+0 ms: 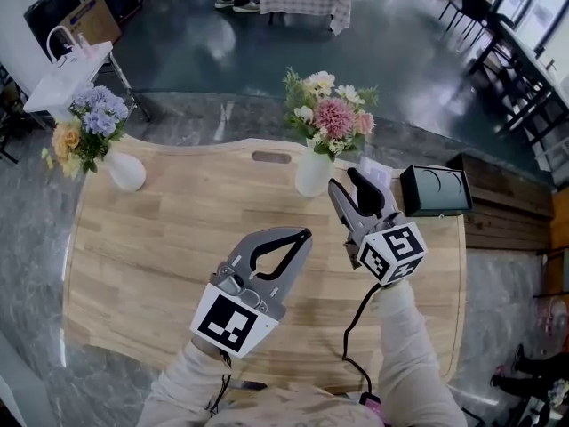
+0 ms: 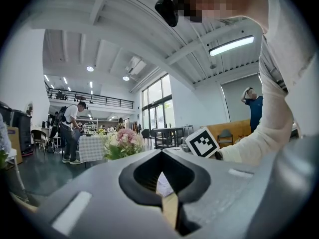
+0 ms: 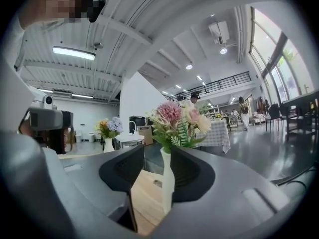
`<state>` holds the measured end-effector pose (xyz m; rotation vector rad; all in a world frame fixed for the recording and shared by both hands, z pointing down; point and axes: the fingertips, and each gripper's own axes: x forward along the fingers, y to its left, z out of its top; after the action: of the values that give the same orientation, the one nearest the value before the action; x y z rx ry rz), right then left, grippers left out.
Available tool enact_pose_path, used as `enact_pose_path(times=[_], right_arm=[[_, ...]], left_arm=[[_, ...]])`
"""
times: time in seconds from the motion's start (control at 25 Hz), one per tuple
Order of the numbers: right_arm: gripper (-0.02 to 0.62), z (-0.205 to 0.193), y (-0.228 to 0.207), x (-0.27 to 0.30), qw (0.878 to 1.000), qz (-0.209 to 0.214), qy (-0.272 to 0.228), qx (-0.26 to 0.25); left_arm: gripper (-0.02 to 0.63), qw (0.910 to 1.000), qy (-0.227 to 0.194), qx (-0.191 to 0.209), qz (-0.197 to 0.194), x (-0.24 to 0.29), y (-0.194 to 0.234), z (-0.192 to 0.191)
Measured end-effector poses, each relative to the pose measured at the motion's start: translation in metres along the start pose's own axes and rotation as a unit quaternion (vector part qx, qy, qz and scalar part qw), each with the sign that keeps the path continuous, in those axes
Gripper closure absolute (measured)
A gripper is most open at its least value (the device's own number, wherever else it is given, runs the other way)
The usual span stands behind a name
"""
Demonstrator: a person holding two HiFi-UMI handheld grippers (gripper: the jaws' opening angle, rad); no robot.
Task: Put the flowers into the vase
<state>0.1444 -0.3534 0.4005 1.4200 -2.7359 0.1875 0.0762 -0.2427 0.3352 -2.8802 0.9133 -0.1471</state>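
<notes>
Two white vases stand on the wooden table [image 1: 160, 265]. The centre vase [image 1: 312, 174] holds a pink and cream bouquet [image 1: 331, 114]. The far-left vase [image 1: 125, 171] holds blue and orange flowers [image 1: 86, 128]. My right gripper [image 1: 345, 185] is open and empty, its tips just right of the centre vase's base. In the right gripper view that vase [image 3: 167, 183] and its flowers [image 3: 177, 121] show through the gap between the jaws. My left gripper [image 1: 305, 235] hovers over the middle of the table, shut and empty. Its view shows the pink bouquet [image 2: 122, 142] ahead.
A black box [image 1: 436, 190] and a white card [image 1: 378, 171] lie at the table's right side. A white side table [image 1: 67, 76] stands beyond the far-left corner, a dark bench [image 1: 502, 205] to the right. People stand far off in the hall.
</notes>
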Motion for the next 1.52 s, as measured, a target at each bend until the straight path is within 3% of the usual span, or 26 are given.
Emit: enact_pose_path(times=[0.12, 0.32, 0.6, 0.96, 1.52], right_arm=[[0.471, 0.018, 0.021, -0.019, 1.0, 0.013, -0.025, -0.001], [0.529, 0.046, 0.056, -0.055, 0.997, 0.036, -0.062, 0.014], [0.557, 0.066, 0.1, -0.104, 0.995, 0.064, -0.079, 0.014], [0.568, 0.063, 0.141, -0.156, 0.993, 0.1, -0.069, 0.013], [0.571, 0.068, 0.173, -0.177, 0.988, 0.138, -0.066, -0.007]], left_arm=[[0.605, 1.0, -0.007, 0.0, 0.0, -0.002, -0.007, 0.007], [0.605, 0.9999, -0.016, 0.003, 0.002, -0.009, -0.022, 0.021], [0.605, 0.9996, -0.024, 0.006, 0.011, -0.021, -0.045, 0.038], [0.605, 0.9993, -0.028, 0.006, 0.026, -0.038, -0.077, 0.053], [0.605, 0.9979, -0.034, 0.0, 0.055, -0.056, -0.099, 0.067]])
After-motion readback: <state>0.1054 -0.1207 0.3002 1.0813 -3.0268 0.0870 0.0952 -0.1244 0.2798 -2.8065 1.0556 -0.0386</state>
